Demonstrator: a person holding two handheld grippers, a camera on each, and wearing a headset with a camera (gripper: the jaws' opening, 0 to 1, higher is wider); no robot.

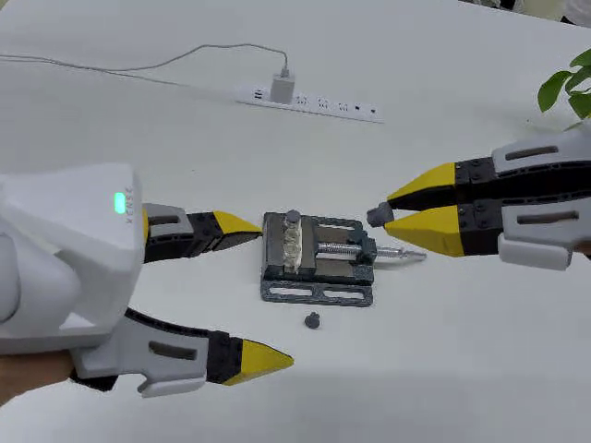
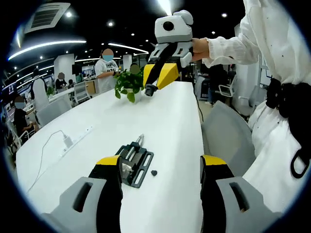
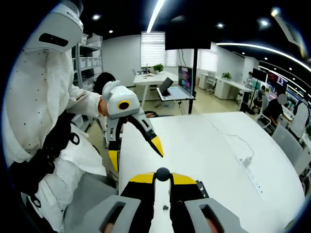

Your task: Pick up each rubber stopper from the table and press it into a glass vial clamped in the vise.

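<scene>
With my right tongs (image 1: 386,218) clenched on a small dark grey rubber stopper (image 1: 378,215) and my left tongs (image 1: 274,293) released, I must next align it over the clear glass vial (image 1: 293,245) in the dark metal vise (image 1: 323,269) just ahead of their tips and press down.

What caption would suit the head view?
Right gripper holds a small grey rubber stopper aloft, right of the dark metal vise clamping a clear glass vial; left gripper open.
</scene>
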